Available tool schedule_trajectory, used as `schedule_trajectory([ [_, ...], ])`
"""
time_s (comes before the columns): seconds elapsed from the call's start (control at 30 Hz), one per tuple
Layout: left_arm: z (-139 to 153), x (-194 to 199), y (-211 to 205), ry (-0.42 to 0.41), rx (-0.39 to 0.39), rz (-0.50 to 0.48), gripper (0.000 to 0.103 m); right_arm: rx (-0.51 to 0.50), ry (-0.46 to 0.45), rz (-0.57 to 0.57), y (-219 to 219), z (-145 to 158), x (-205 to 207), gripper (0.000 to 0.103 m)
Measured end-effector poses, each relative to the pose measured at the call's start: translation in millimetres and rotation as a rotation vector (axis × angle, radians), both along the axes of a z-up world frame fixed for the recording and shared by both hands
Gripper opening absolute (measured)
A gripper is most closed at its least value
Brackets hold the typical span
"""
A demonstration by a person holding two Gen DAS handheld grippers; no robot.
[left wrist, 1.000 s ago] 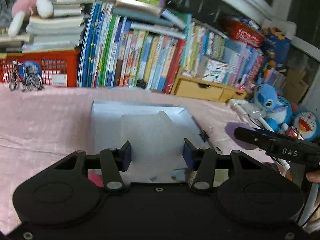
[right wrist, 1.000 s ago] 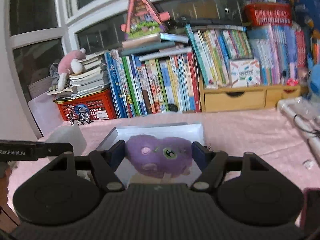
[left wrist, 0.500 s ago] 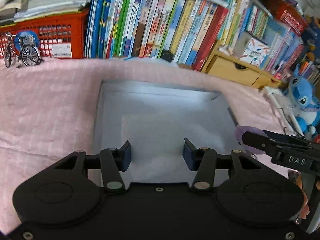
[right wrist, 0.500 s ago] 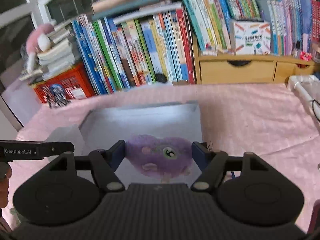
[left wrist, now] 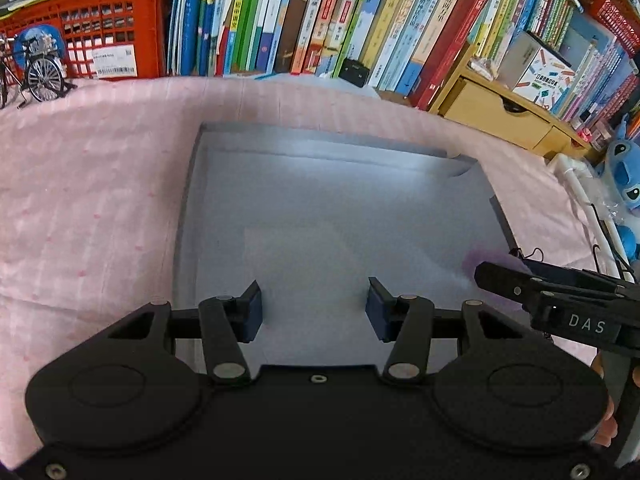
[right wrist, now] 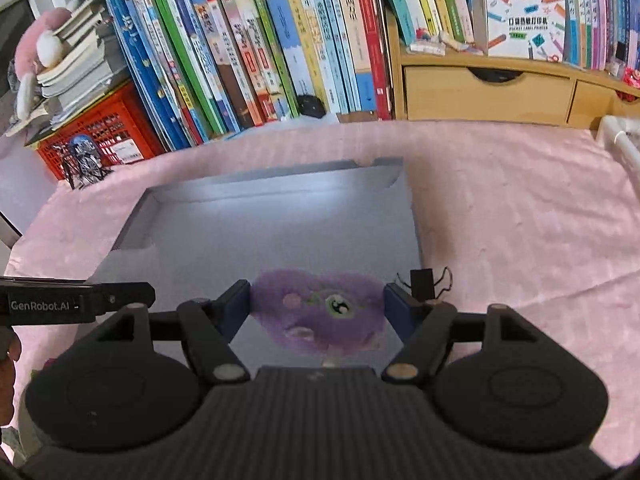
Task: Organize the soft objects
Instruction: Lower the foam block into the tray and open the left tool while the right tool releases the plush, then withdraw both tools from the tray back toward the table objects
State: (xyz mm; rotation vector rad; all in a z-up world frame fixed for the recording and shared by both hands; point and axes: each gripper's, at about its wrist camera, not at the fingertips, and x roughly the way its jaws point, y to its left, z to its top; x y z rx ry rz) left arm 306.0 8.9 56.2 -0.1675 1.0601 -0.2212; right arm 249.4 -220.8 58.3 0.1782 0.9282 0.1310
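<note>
The right gripper [right wrist: 318,308] is holding a purple plush toy [right wrist: 320,314] between its two blue fingers [right wrist: 236,312], and both of them are pressing on the sides of the toy. The toy is hanging over the near part of a shallow grey box [right wrist: 272,184] that is lying on the desk with the pink cloth [right wrist: 520,220]. The left gripper [left wrist: 314,306] is hanging over the same box [left wrist: 192,200], with its fingers [left wrist: 252,308] spread apart and nothing between them. A row of books [right wrist: 260,48] is standing behind the box.
</note>
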Motion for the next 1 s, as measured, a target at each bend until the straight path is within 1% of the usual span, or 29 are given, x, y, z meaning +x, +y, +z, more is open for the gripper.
schedule_trajectory([
  [0.23,-6.2,7.8,-0.3,0.028,-0.007,0.004,0.050,-0.001,0.046,-0.001,2.6,-7.7,8.5,0.075],
  [0.33,-5.7,9.1,-0.2,0.032,-0.011,0.008,0.050,0.002,0.049,0.004,4.2,-8.4,9.2,0.077],
  [0.37,-5.1,9.3,-0.1,0.032,-0.011,0.008,0.050,-0.002,0.052,0.004,4.9,-8.2,9.6,0.080],
  [0.43,-2.5,8.2,-0.9,0.021,-0.003,0.002,0.054,-0.009,0.050,0.009,5.5,-6.8,10.0,0.080],
  [0.5,0.8,6.4,-1.1,0.011,-0.005,-0.005,0.065,-0.013,0.048,0.005,5.4,-4.2,10.2,0.087],
  [0.6,6.5,3.4,-0.3,-0.002,-0.009,-0.011,0.071,0.000,0.034,0.002,4.2,1.4,8.8,0.089],
  [0.73,15.6,-2.4,1.7,-0.021,-0.003,-0.011,0.074,-0.003,0.014,-0.002,2.8,9.0,4.7,0.090],
  [1.0,45.0,-30.8,-0.1,-0.116,0.020,-0.049,0.078,-0.004,-0.053,0.013,0.1,33.2,-14.3,0.091],
])
